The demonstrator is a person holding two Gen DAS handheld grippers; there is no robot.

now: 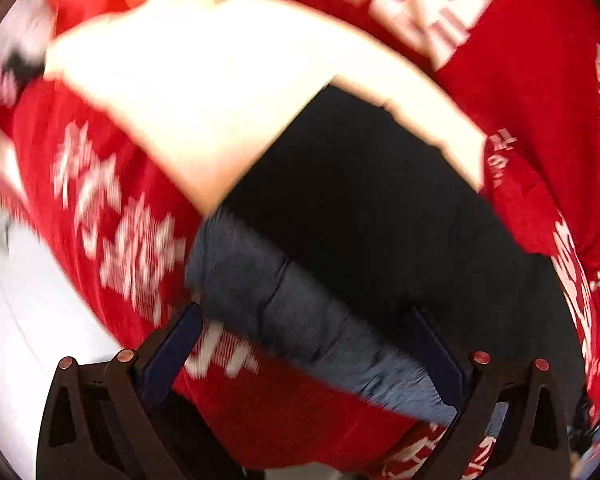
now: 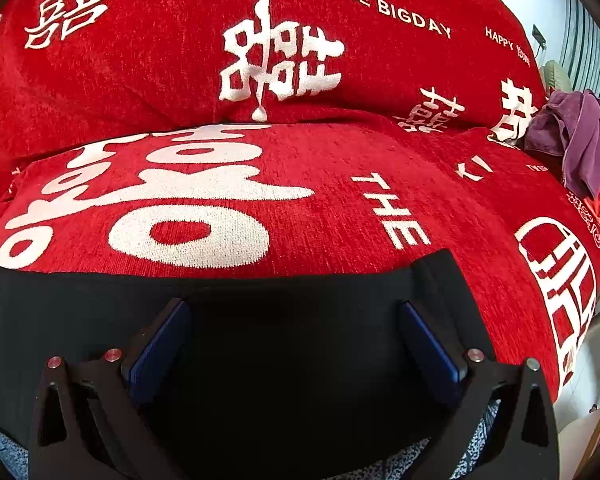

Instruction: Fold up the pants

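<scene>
The black pants lie flat on a red cover with white characters. In the right wrist view my right gripper is open, its blue pads wide apart over the black fabric near its straight edge. In the blurred left wrist view my left gripper is open, with a grey-blue band of fabric and the black pants between and beyond its fingers. I cannot tell whether the fingers touch the fabric.
The red cover drapes a sofa seat and backrest. A purple cloth lies at the far right of the seat. A pale cream panel lies beyond the pants in the left view. White floor shows at left.
</scene>
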